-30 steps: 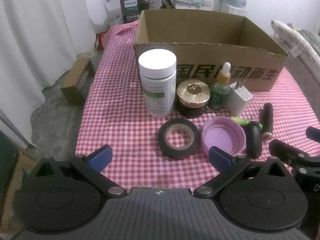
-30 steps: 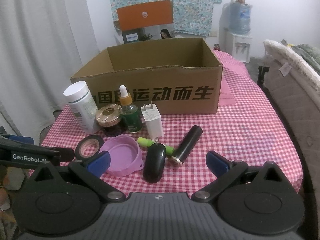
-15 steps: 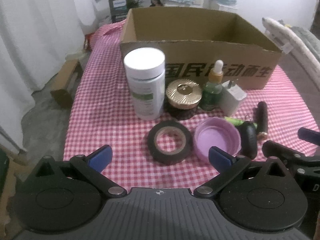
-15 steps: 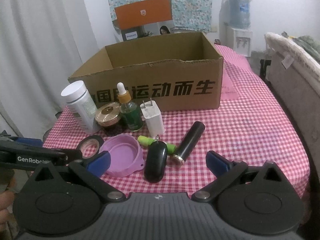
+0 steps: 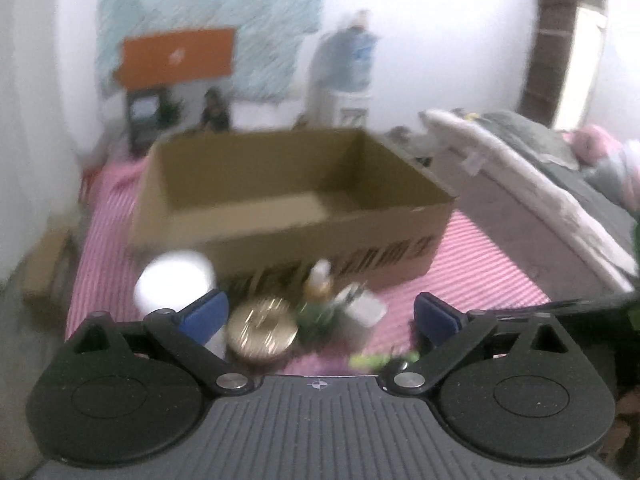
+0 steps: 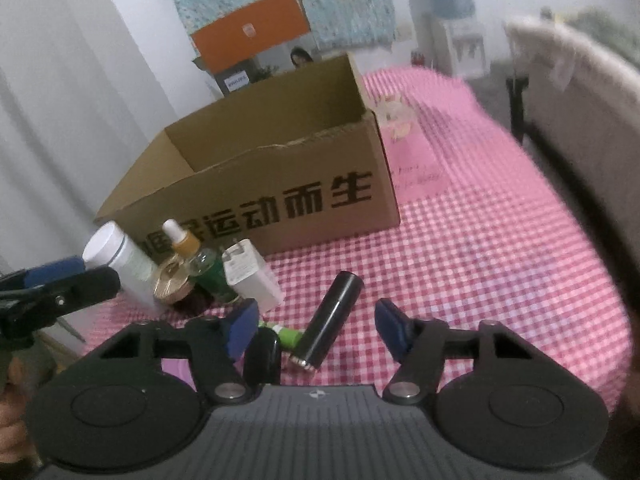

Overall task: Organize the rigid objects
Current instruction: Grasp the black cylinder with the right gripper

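Black cylinder [image 6: 329, 319] lies between the spread fingers of the empty right hand-held gripper [image 6: 316, 330].

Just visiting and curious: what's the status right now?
Both grippers open, empty. Black tube lies between right fingers. Cardboard box empty, nothing blocking.

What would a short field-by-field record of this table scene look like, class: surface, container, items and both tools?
surface: table with pink checked cloth
container: open cardboard box, nothing visible inside
items in front of box: white-capped bottle, gold-lidded jar, green dropper bottle, white charger, black cylinder lying down
left gripper: fingers open, holding nothing, view blurred
right gripper: fingers open either side of the black cylinder, no contact visible
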